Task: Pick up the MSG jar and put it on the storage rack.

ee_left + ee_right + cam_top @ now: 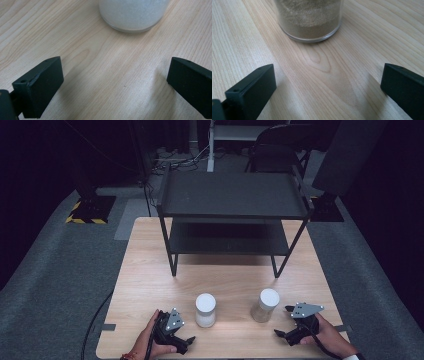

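Left hand [150, 340] rests at the near edge of the light wooden table [150, 270], holding the left gripper [186, 341] low and level, aimed right toward the jars. Right hand [327, 337] mirrors it at the near right, with the right gripper [285, 321] aimed left. Both sets of jaws stand wide apart with only bare tabletop between them.

Count: two jars, two grippers, one rack.

The clear glass jar of white grains with a white lid [205, 310] stands upright just ahead of the left gripper, apart from it; its base shows at the top of the left gripper view [132, 15]. The clear glass jar of tan powder with a white lid [265, 305] stands upright just left of the right gripper, not touching [308, 20].

The black two-shelf metal rack [232, 195] stands at the far half of the table, well apart from the jars. Nothing lies between either gripper and its jar.
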Available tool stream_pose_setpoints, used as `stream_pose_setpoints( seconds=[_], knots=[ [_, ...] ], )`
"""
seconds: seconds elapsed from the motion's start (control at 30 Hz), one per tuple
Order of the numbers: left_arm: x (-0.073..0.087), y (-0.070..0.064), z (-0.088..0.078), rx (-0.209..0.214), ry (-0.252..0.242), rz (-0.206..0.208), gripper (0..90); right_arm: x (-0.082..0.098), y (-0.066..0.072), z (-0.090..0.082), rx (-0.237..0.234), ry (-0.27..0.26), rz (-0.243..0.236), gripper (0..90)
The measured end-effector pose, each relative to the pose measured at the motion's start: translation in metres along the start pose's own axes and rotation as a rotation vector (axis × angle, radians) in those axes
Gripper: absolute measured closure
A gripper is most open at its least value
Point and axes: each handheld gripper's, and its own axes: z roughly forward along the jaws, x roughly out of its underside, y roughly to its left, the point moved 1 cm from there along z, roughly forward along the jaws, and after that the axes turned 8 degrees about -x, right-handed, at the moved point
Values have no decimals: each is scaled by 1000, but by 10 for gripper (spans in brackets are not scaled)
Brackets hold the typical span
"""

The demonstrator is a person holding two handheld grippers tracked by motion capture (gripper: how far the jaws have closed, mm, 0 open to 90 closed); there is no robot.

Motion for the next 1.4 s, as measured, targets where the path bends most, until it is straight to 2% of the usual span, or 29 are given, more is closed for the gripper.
stream_pose_setpoints(
  seconds=[0.13,0.37,0.5,0.6,0.7,0.83,0.87,0.97,1.1,1.23,1.4],
  knots=[
    [0,1,0,10,-8,-8,21,0,0,0,0,0,-1,0],
    [-1,-1,-5,-4,-49,-43,17,0,0,0,0,0,0,0],
    [-5,1,-10,9,-77,-55,17,0,0,0,0,0,-1,0],
    [-7,1,-13,10,-87,-46,16,0,0,0,0,0,0,0],
    [-9,3,-16,20,-108,-63,16,0,0,0,0,0,0,0],
    [-14,4,-17,24,-115,-46,16,0,0,0,0,0,0,0],
    [-15,3,-17,14,-116,-39,15,0,0,0,0,0,0,0],
    [-17,4,-17,25,-128,-47,16,0,0,0,0,0,0,0],
    [-20,4,-16,28,-133,-38,17,0,0,0,0,0,0,0],
    [-22,6,-14,40,-153,-52,18,0,0,0,0,0,0,0],
    [-27,7,-13,52,-167,-45,19,0,0,0,0,0,0,0]
  ],
)
